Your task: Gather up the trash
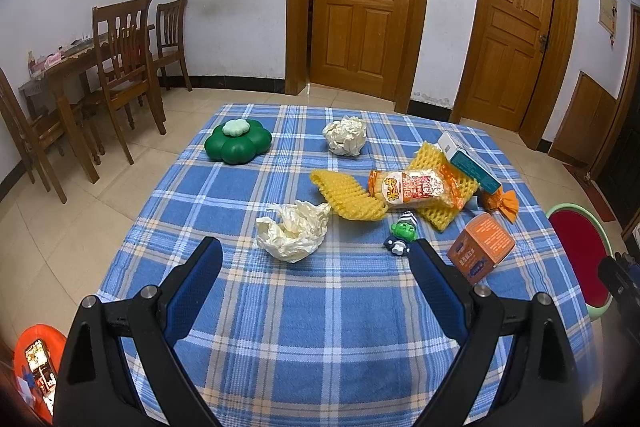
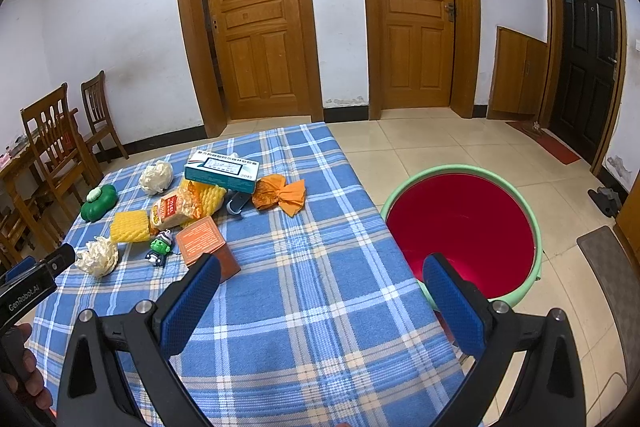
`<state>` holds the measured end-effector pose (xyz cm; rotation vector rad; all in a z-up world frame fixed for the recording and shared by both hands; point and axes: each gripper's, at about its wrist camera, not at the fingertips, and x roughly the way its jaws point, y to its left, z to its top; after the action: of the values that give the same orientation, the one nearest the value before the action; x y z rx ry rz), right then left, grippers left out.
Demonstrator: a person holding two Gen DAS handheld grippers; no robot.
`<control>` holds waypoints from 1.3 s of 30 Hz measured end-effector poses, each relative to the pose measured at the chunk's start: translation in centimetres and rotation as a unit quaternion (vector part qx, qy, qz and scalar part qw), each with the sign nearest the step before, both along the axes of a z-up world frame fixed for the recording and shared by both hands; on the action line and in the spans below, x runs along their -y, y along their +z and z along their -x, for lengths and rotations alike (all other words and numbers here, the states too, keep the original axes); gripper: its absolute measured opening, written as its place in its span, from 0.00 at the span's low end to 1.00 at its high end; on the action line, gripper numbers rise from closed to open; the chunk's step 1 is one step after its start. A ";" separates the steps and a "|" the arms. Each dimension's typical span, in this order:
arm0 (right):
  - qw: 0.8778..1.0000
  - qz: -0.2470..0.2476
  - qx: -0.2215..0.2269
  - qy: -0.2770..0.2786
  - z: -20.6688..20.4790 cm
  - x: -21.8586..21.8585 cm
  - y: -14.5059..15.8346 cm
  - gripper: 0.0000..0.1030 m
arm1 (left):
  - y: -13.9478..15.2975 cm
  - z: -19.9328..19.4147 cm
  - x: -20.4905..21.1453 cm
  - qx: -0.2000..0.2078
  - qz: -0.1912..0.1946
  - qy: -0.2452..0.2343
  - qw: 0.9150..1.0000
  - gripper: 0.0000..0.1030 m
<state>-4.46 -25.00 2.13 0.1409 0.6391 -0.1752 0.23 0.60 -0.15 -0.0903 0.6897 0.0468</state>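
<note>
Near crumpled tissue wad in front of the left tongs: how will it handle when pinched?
The crumpled tissue looks loose and airy, so probably very light and it should compress a lot between the left tongs. Its open folds suggest it may flop or partly unfurl when lifted. Sitting on the plaid cloth, a push would likely slide or tumble it.

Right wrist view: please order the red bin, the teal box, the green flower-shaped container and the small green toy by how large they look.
1. red bin, clearly largest
2. teal box
3. green flower-shaped container
4. small green toy

The container lies farther away than the toy, so their true ranking is less sure.
</note>
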 end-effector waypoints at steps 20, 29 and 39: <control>1.000 0.002 -0.009 0.007 -0.6 0.3 -0.6 1.00 | 0.3 -0.5 -1.1 -0.002 -0.001 0.000 1.000 0.91; 1.000 0.000 -0.025 0.016 -2.1 -0.7 -1.5 1.00 | -0.8 -1.8 -3.4 -0.011 -0.004 0.006 1.000 0.91; 0.997 -0.010 -0.049 0.052 -4.8 -3.2 -2.8 1.00 | -2.8 -3.5 -5.1 -0.039 0.000 0.006 0.999 0.90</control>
<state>0.37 -21.76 -0.71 0.1189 0.7440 -0.0759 3.76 5.69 -2.96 -0.0933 0.7680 0.0624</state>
